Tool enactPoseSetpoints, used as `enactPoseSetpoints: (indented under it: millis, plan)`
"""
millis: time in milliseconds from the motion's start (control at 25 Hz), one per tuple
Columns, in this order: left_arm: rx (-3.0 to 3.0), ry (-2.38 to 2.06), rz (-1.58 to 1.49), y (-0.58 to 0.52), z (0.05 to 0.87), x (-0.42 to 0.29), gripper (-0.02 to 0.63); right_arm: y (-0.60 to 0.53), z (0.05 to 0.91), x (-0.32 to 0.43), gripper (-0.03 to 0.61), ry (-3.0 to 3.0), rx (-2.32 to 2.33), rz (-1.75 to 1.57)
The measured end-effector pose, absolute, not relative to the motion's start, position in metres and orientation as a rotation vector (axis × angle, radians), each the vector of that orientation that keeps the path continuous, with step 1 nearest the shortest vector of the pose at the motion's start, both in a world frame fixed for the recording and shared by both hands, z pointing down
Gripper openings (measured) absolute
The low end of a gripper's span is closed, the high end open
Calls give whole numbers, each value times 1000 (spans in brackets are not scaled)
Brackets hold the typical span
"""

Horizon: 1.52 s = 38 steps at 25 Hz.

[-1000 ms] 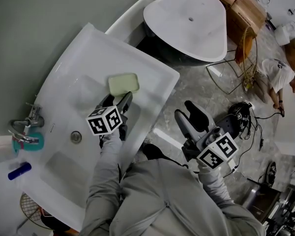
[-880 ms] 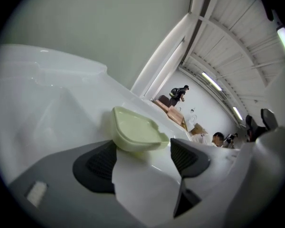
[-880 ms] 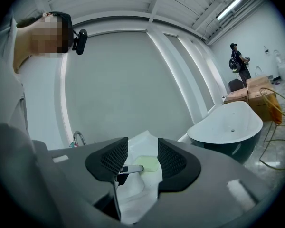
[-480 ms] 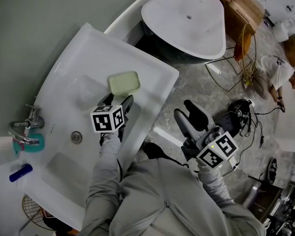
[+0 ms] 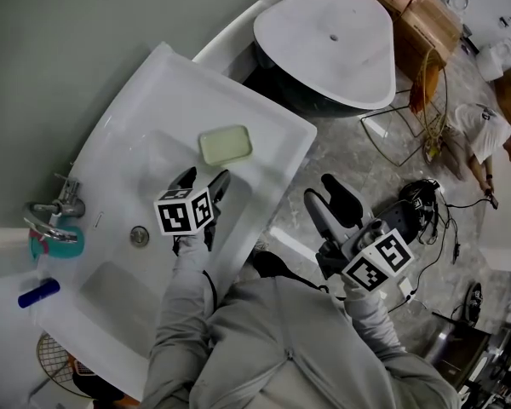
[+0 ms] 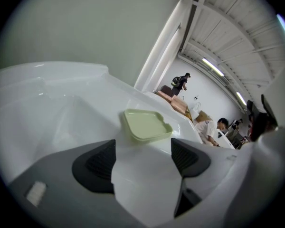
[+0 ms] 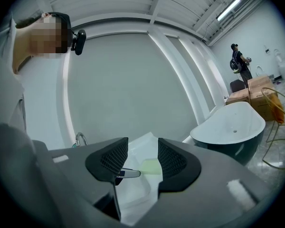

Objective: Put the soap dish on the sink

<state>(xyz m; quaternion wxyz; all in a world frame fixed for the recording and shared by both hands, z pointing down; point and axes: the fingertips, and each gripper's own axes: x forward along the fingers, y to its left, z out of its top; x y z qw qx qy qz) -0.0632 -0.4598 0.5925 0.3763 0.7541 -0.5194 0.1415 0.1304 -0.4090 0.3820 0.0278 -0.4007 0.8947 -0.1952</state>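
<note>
A pale green soap dish (image 5: 226, 145) lies flat on the white sink (image 5: 153, 100), on the flat rim at the basin's far right corner. My left gripper (image 5: 202, 181) hovers just short of the dish, tips pointing at it. Its jaws have just been opening and stand wide, with nothing between them. In the left gripper view the soap dish (image 6: 145, 125) lies beyond the left gripper (image 6: 143, 156), apart from both pads. My right gripper (image 5: 332, 198) is open and holds nothing, out over the floor to the sink's right. In its own view the right gripper (image 7: 138, 159) frames the distant soap dish (image 7: 150, 166).
A chrome tap (image 5: 58, 205), a teal cup (image 5: 58, 244) and a blue tube (image 5: 37, 293) sit at the sink's left end; the drain (image 5: 139, 235) is mid-basin. A white bathtub (image 5: 332, 41), cardboard boxes (image 5: 417, 11), a wire stand (image 5: 409, 118) and a seated person (image 5: 485, 130) lie beyond.
The left gripper has rolled a little and its tips now stand slightly further back from the soap dish, which stays put on the sink. The right gripper has not moved.
</note>
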Motion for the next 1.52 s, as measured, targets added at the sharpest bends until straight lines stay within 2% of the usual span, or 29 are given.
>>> enactPoseSetpoints:
  millis: [880,1520]
  plan:
    - [2207,-1709,64,-402,428,-122,393,-406,359,88,187,2809,-1137,-483]
    - [2299,-1902,-124,-329,368,-152,393,-385,346,69,187,2816,-1135,-404]
